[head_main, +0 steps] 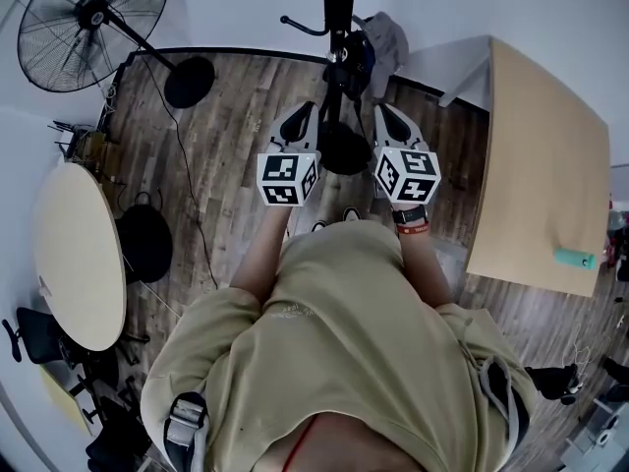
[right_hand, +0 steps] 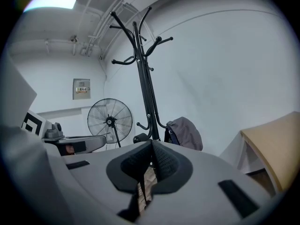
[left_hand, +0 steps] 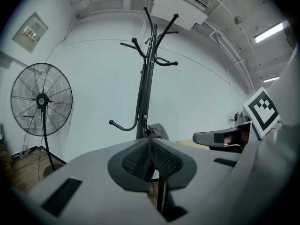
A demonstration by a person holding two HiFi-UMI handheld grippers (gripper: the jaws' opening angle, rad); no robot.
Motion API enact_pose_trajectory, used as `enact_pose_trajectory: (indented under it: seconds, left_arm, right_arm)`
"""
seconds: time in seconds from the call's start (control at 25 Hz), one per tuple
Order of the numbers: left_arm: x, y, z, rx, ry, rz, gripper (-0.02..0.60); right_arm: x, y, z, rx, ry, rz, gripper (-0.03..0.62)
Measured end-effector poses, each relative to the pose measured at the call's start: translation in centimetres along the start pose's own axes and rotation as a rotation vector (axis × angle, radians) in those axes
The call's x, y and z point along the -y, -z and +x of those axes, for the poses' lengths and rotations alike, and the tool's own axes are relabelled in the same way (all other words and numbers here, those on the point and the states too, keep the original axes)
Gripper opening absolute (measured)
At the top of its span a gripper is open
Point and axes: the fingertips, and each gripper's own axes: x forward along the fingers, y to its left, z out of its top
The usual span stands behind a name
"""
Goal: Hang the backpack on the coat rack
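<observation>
A black coat rack stands straight ahead against the white wall, with its round base on the wood floor. A grey backpack with blue straps hangs low on the right side of the pole, and shows in the head view as the backpack. My left gripper and right gripper are held side by side just short of the rack. They point at it and are apart from the backpack. The left gripper's pads meet with nothing between them. So do those of the right gripper.
A standing fan is at the left of the rack, with its cable across the floor. A round table and a black chair lie to my left. At the right is a wooden table with a teal object on it.
</observation>
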Motion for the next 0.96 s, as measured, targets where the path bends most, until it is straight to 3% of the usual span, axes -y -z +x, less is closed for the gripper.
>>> enact_pose_trajectory:
  seconds: [0.96]
  left_arm:
    - [-0.1, -1.0, -0.1, 0.037, -0.016, 0.004, 0.035]
  right_arm:
    - [-1.6, -0.9, 0.6, 0.024, -0.036, -0.033, 0.015]
